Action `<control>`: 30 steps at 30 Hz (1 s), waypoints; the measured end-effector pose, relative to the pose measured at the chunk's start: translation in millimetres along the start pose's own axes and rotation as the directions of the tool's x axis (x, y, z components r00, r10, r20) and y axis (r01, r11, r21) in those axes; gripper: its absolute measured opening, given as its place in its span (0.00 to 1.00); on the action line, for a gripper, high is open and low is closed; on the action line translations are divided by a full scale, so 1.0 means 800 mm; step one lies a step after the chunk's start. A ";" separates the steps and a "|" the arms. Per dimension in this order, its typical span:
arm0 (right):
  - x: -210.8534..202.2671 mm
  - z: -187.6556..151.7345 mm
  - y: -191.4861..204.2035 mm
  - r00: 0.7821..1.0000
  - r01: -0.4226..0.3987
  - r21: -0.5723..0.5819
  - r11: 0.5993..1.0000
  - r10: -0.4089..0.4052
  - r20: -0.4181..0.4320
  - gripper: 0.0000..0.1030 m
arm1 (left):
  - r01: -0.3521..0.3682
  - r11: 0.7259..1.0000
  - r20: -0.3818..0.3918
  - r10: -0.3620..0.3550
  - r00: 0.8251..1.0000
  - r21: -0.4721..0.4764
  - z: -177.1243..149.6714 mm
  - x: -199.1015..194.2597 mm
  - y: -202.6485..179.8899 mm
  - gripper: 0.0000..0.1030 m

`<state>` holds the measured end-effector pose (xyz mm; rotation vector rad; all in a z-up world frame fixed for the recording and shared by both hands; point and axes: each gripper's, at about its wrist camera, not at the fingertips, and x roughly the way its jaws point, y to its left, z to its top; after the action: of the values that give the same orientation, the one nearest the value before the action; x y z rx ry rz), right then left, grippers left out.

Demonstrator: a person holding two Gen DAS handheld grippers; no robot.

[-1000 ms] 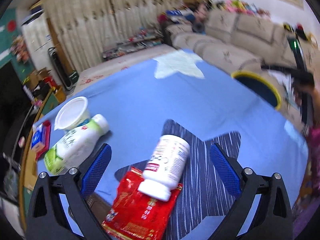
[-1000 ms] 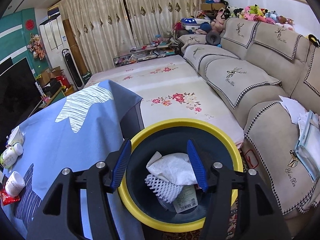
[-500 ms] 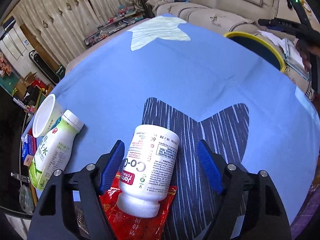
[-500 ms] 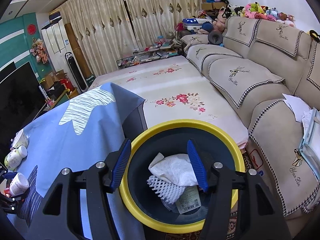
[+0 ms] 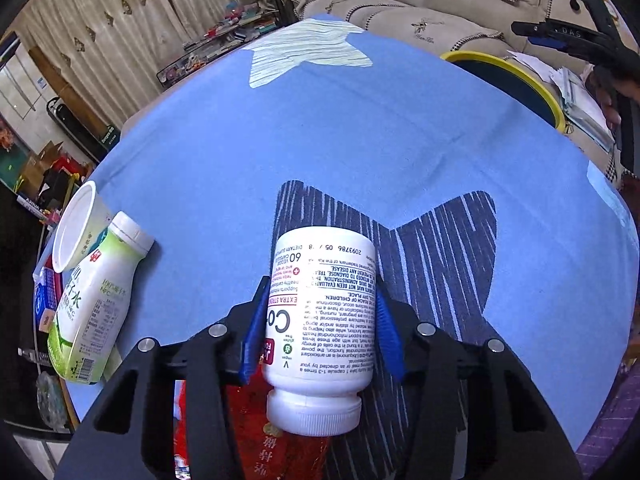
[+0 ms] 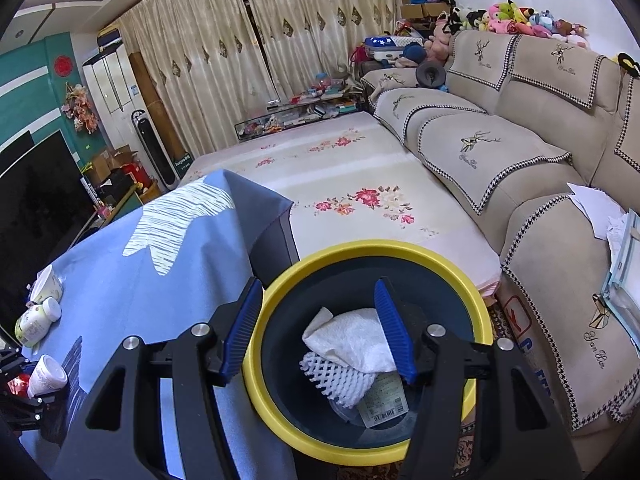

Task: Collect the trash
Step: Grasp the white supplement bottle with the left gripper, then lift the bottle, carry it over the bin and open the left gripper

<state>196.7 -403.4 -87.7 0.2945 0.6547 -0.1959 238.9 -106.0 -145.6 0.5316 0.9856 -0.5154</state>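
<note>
Low in the centre of the left wrist view, the left claw (image 5: pixel 320 328) straddles a white supplement bottle (image 5: pixel 322 320) lying on its side on the blue-clothed desk (image 5: pixel 320 140). Its jaws are closing, with the bottle between them, and the blue pads (image 5: pixel 387 340) sit right at the bottle's flanks; whether they already press on it cannot be told for sure. The bottle's long axis runs straight along the claw's pointing line, cap toward the bottom of the frame and base toward the frame's middle, so the jaws meet it across its round width. That is the favourable way to take it, though a smooth round body could roll or squirt forward if the squeeze lands off-centre. Its cap end rests over a red snack packet (image 5: pixel 280 440) at the bottom of the frame, which a lift should leave behind.

At the left edge lie a green-and-white drink bottle (image 5: pixel 96 304) and a white cup (image 5: pixel 76 224) on its side, touching each other and well apart from the claw. The yellow-rimmed bin (image 5: pixel 516 76) shows at the upper right, past the desk's far edge.

In the right wrist view the right claw (image 6: pixel 320 332) hangs over that bin (image 6: pixel 360 248), jaws partly open with nothing between them; crumpled white paper (image 6: pixel 352 340) and white foam netting (image 6: pixel 340 376) lie in the bin below. The supplement bottle (image 6: pixel 46 376) appears at that frame's lower left, far from the right claw, so the left hand is plainly the nearer one for this pick.
</note>
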 end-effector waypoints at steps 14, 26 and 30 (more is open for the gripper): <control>-0.003 -0.010 -0.022 1.000 -0.013 0.031 0.999 0.013 0.004 0.54 | -0.019 0.996 0.132 0.031 0.991 -0.091 0.012 -0.088 0.007 0.45; -0.022 -0.015 -0.065 0.999 0.015 0.057 0.998 -0.017 0.033 0.54 | 0.101 0.995 0.212 -0.095 0.973 -0.022 0.106 -0.131 -0.083 0.45; -0.033 -0.024 -0.087 0.997 0.058 0.056 0.997 -0.060 0.042 0.55 | 0.138 0.990 0.215 -0.137 0.967 0.012 0.149 -0.121 -0.127 0.45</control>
<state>146.6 -460.4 -100.4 0.3225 0.6159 -0.2765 207.1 -242.1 -26.2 0.3962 0.8186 -0.6813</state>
